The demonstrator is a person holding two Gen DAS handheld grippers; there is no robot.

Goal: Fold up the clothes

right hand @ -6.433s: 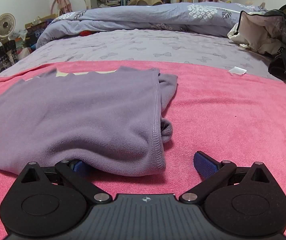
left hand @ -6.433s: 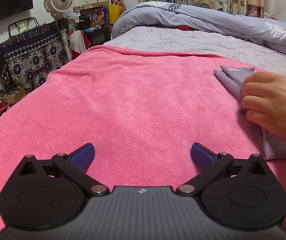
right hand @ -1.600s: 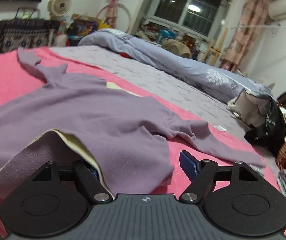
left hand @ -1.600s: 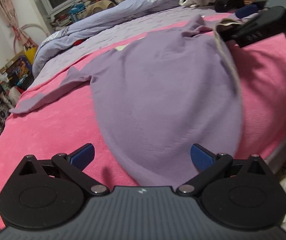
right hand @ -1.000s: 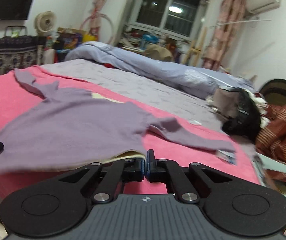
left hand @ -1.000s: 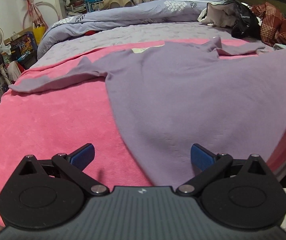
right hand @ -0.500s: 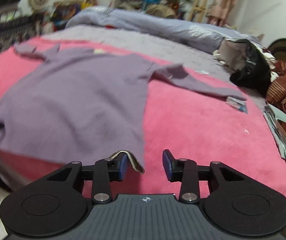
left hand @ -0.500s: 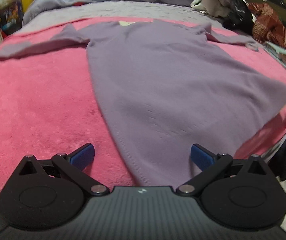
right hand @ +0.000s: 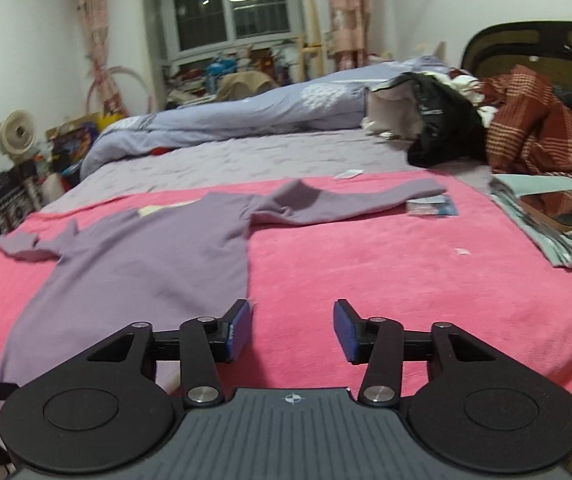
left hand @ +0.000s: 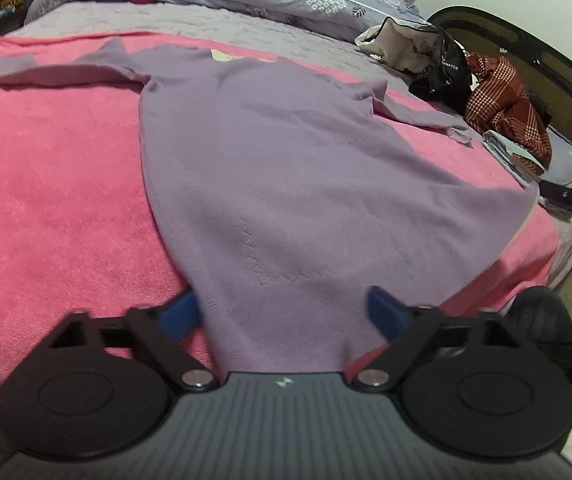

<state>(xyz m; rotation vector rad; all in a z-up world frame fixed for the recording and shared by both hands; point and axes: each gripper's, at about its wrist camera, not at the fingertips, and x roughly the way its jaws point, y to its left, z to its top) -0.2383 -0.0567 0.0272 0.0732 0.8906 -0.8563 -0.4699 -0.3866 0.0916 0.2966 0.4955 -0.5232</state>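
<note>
Sweater [left hand: 286,168] spread flat on pink blanket [left hand: 53,184], hem edge lying between wide-spread left fingers [left hand: 181,314], ungripped; right fingers [right hand: 239,330] parted, holding nothing, hem corner just left, bare blanket ahead and right.

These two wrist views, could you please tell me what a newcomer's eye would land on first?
First, the purple long-sleeved top spread flat with both sleeves out, across the bright pink blanket on the bed. Next, the open left claw with the top's hem lying between its blue pads, while the open right claw hangs over bare pink beside the top's edge. Beyond, a heap of dark and red-checked clothes sits by the headboard.
</note>
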